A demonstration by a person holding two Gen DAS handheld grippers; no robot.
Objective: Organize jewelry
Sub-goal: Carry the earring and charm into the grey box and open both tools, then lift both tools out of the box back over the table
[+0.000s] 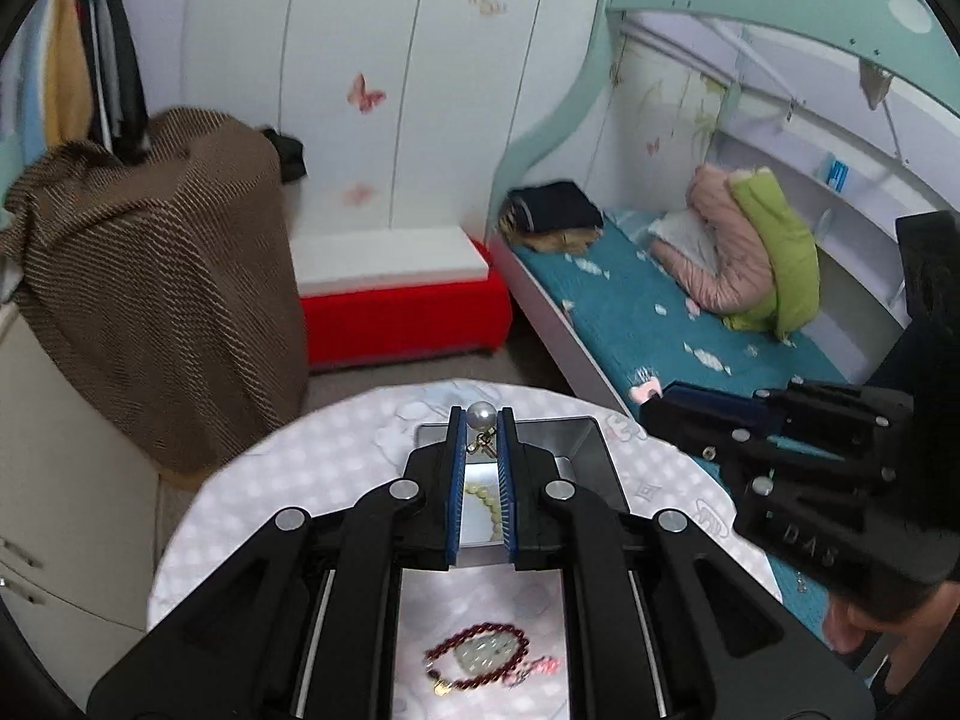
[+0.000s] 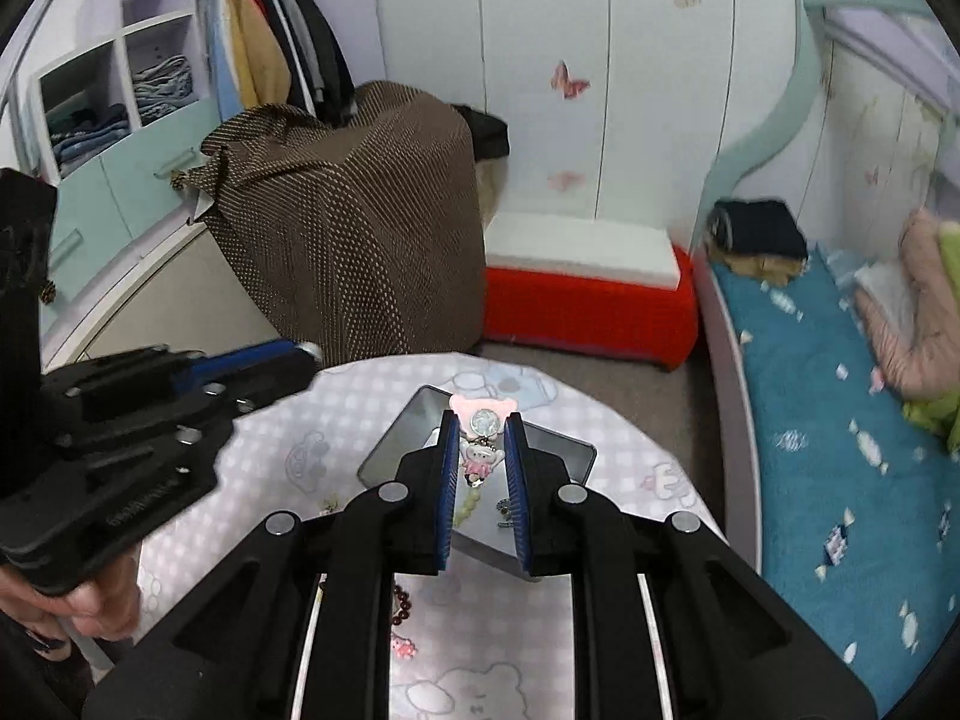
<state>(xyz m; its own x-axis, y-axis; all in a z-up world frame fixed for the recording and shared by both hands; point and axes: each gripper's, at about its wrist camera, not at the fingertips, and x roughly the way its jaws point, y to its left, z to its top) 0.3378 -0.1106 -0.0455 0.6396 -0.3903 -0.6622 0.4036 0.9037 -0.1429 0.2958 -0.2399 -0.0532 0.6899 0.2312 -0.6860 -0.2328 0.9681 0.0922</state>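
Observation:
My left gripper [image 1: 482, 429] is shut on a pearl earring [image 1: 482, 414] with a small gold charm hanging below it, held above an open metal tin [image 1: 579, 438]. A pale green bead bracelet [image 1: 487, 501] lies in the tin. A dark red bead bracelet [image 1: 477, 654] with a pale pendant rests on the round table [image 1: 312, 462], nearer to me. My right gripper [image 2: 480, 423] is shut on a pink bear charm [image 2: 480, 408] with a crystal and a small figure dangling, above the same tin [image 2: 414, 420]. The left gripper [image 2: 303, 355] also shows at the left of the right wrist view.
The table has a pale checked cloth with bear prints. Behind it stand a brown-draped object [image 2: 360, 222], a red box with a white top [image 2: 588, 300] and white wardrobe doors. A bed with a teal sheet [image 2: 840, 450] runs along the right. A hand [image 2: 72, 606] holds the left tool.

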